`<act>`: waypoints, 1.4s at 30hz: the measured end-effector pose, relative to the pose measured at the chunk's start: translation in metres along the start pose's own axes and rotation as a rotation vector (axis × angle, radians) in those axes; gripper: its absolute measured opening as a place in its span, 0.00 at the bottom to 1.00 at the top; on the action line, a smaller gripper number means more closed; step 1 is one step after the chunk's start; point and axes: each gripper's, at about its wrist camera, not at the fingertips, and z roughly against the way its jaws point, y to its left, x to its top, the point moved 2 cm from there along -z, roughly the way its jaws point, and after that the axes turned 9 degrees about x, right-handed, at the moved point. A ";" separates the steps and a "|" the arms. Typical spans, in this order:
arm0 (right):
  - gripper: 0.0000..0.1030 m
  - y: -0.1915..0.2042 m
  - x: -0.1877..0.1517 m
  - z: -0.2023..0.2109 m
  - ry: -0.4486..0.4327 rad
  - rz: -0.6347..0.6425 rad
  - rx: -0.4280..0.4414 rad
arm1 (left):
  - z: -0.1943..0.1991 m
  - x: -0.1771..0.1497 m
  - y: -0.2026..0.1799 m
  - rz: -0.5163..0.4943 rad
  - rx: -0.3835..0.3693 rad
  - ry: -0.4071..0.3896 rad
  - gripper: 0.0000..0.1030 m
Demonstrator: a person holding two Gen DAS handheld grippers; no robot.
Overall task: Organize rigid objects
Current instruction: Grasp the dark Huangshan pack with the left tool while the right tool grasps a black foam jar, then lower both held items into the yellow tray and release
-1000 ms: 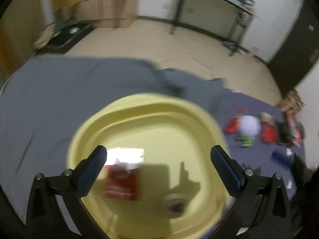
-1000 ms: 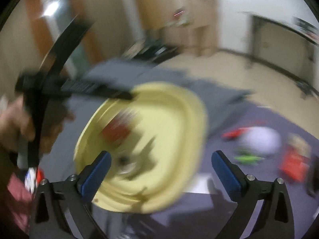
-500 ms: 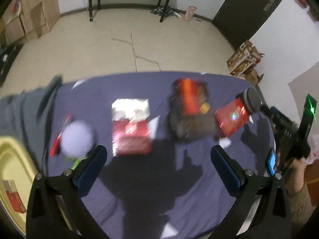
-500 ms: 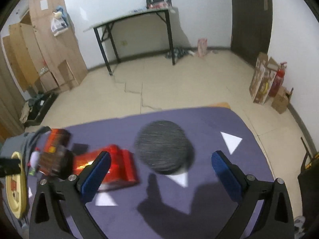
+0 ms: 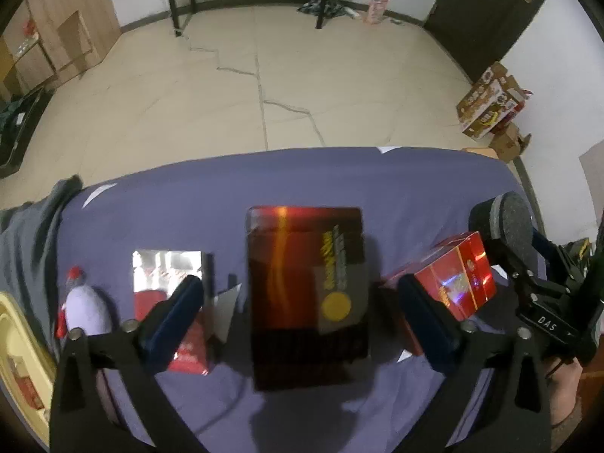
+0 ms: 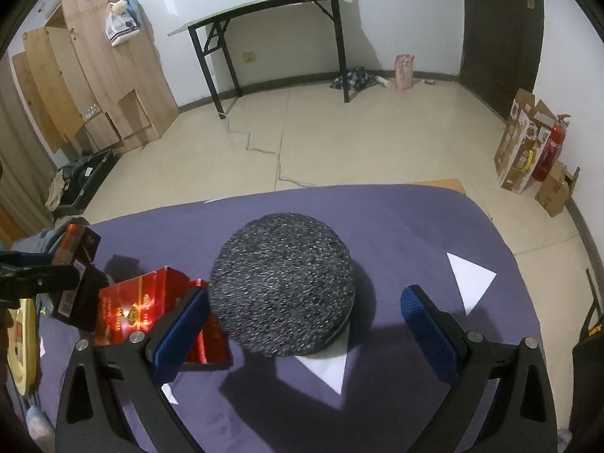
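Note:
My left gripper (image 5: 302, 311) is open over a dark red-brown box (image 5: 307, 294) lying flat on the purple cloth (image 5: 264, 185), the box between the fingers. A shiny red box (image 5: 458, 283) lies to its right, a red and silver packet (image 5: 170, 279) to its left. My right gripper (image 6: 304, 330) is open around a round grey speckled disc (image 6: 283, 288). The shiny red box (image 6: 151, 313) lies left of the disc. The yellow tray (image 5: 15, 343) is at the far left.
A white bottle with a red cap (image 5: 83, 302) lies near the tray. White paper triangles (image 6: 472, 275) lie on the cloth. The table edge drops to a tiled floor (image 5: 264, 87). The other gripper and hand (image 5: 551, 302) are at the right.
Both grippers swung right, away from the yellow tray. The left now hovers over the dark box, the right has closed in on the grey disc. Both stayed open.

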 end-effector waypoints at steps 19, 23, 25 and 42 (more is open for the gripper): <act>0.67 0.036 0.023 0.067 -0.208 0.128 0.095 | 0.134 -0.057 0.158 0.143 -0.067 -0.160 0.56; 0.67 0.133 0.034 0.073 -0.209 0.301 0.255 | 0.158 -0.111 0.245 0.247 0.045 -0.161 0.56; 0.67 0.179 0.028 0.065 -0.187 0.376 0.320 | 0.166 -0.146 0.292 0.331 0.086 -0.151 0.56; 0.66 0.471 -0.100 -0.097 0.315 0.768 0.544 | 0.041 -0.271 0.404 0.471 0.086 0.183 0.57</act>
